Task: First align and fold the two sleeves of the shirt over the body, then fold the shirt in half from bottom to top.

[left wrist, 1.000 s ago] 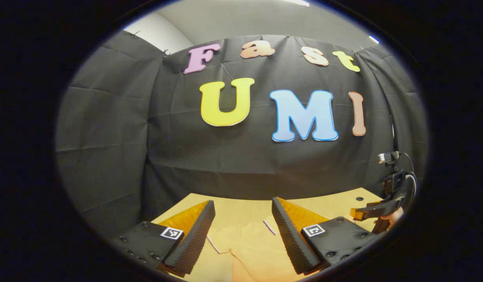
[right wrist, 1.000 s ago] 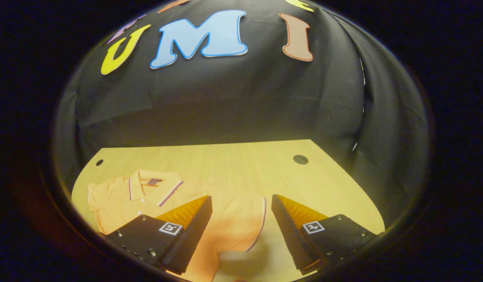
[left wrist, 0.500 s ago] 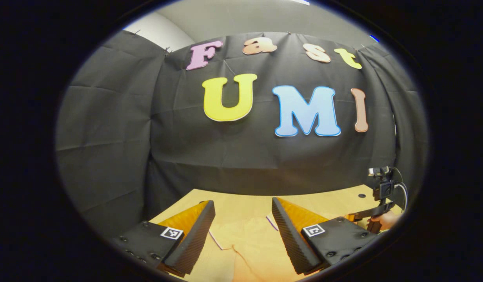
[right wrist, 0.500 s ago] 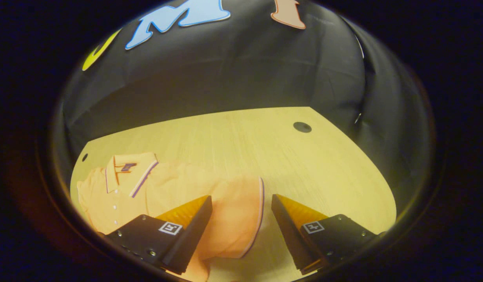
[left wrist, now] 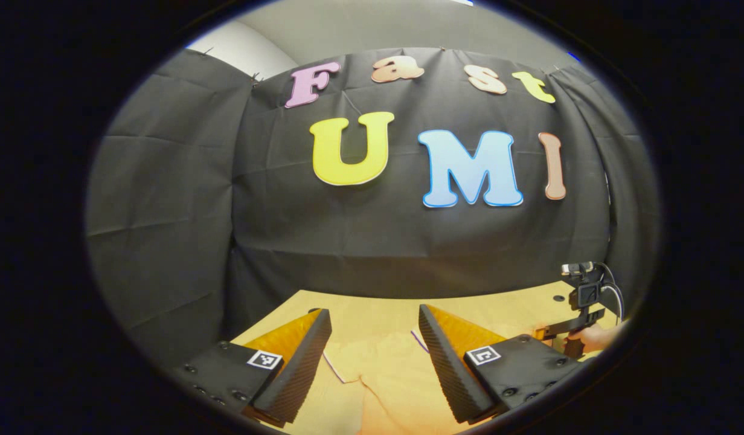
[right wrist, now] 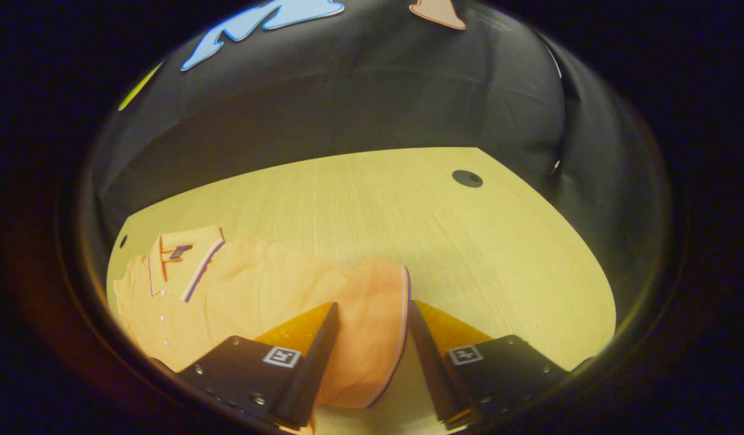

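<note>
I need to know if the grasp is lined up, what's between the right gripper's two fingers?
In the right gripper view, the shirt's sleeve, with its striped cuff edge, lies between the right gripper fingers.

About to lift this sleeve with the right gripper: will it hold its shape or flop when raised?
Likely floppy: the sleeve already lies in soft creases between the right gripper fingers. Probably light, as the shirt looks like thin knit. It may drag on the wooden table and pull the body along.

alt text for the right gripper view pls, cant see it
The right tongs straddle one sleeve of an orange short-sleeved polo shirt lying flat on a pale wooden table, jaws apart either side of the cuff. The striped collar lies far left.
</note>
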Motion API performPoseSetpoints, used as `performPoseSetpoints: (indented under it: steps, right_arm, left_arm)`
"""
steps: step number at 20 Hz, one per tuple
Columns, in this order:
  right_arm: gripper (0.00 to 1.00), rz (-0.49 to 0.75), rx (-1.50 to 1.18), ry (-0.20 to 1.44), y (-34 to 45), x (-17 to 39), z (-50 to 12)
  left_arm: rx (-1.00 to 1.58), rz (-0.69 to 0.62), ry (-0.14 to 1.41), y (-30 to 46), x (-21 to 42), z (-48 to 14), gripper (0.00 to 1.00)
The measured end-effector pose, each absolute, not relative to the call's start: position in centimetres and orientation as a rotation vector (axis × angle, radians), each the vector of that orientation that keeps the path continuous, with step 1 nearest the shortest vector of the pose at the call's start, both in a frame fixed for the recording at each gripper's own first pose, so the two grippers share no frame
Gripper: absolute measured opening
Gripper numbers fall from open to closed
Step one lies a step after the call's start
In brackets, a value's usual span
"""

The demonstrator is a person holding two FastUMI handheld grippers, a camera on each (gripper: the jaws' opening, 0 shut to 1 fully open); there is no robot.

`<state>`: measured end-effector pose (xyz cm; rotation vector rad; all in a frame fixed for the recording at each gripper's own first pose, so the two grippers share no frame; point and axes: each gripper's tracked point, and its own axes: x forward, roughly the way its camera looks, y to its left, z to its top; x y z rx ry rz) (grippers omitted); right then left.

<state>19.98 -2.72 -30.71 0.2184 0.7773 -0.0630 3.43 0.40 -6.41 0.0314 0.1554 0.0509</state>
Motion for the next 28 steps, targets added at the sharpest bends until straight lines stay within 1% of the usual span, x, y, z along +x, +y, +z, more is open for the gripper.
performPoseSetpoints:
  steps: [1, 3, 4, 5, 6, 7, 8, 9, 10, 11, 12, 13, 16, 17, 21, 25, 28]
  right_arm:
    - [0.6, -0.063, 0.219, 0.776, -2.7, 20.0, -30.7]
    - [0.59, -0.054, 0.228, 0.778, -2.7, 19.9, -30.5]
    - [0.29, -0.049, 0.231, 0.776, -2.5, 20.0, -30.5]
    - [0.3, -0.034, 0.224, 0.77, -2.4, 20.0, -30.5]
    - [0.18, -0.038, 0.233, 0.775, -2.3, 19.9, -30.3]
    - [0.05, -0.028, 0.242, 0.772, -2.0, 20.0, -30.4]
    - [0.06, -0.016, 0.236, 0.769, -1.8, 20.0, -30.5]
    - [0.06, -0.012, 0.213, 0.755, -1.9, 20.4, -30.6]
    - [0.0, -0.001, 0.188, 0.747, -1.9, 20.4, -30.4]
    - [0.0, 0.009, 0.158, 0.735, -1.9, 20.1, -29.8]
    - [0.0, 0.015, 0.133, 0.722, -1.9, 20.0, -29.3]
    - [0.0, 0.027, 0.117, 0.702, -1.7, 20.0, -28.5]
    - [0.0, 0.065, 0.076, 0.649, -0.5, 19.3, -25.8]
    - [0.0, 0.085, 0.065, 0.633, 0.3, 19.2, -25.2]
    - [0.0, 0.169, -0.001, 0.591, 3.6, 18.7, -22.8]
    - [0.0, 0.258, -0.07, 0.569, 6.8, 18.1, -22.2]
    - [0.0, 0.303, -0.104, 0.587, 8.6, 17.4, -22.8]
  left_arm:
    - [0.033, 0.051, 0.154, 0.4, 3.5, -6.4, 0.95]
    - [0.036, 0.049, 0.149, 0.2, 3.3, -6.2, 0.95]
    - [0.037, 0.049, 0.146, 0.2, 3.2, -6.1, 0.97]
    - [0.036, 0.048, 0.144, 0.1, 3.1, -6.0, 0.97]
    - [0.034, 0.048, 0.146, 0.1, 2.9, -6.0, 0.95]
    - [0.033, 0.048, 0.147, 0.0, 2.9, -5.9, 0.95]
    - [0.029, 0.049, 0.148, 0.0, 2.7, -6.1, 0.95]
    - [0.024, 0.048, 0.151, 0.0, 2.6, -6.1, 0.97]
    - [0.022, 0.05, 0.152, 0.1, 2.5, -6.1, 0.95]
    - [0.02, 0.05, 0.15, 0.2, 2.4, -6.1, 0.97]
    - [0.018, 0.051, 0.148, 0.1, 2.2, -6.0, 0.97]
    - [0.017, 0.054, 0.147, 0.1, 2.1, -5.9, 0.95]
    - [0.004, 0.063, 0.145, 0.3, 1.6, -6.1, 0.95]
    - [-0.001, 0.066, 0.145, 0.3, 1.5, -6.1, 0.97]
    - [-0.001, 0.08, 0.136, 0.7, 0.9, -5.8, 0.97]
    - [0.003, 0.099, 0.131, 1.3, 0.1, -5.7, 0.97]
    - [-0.004, 0.121, 0.134, 2.1, -0.9, -5.9, 0.97]
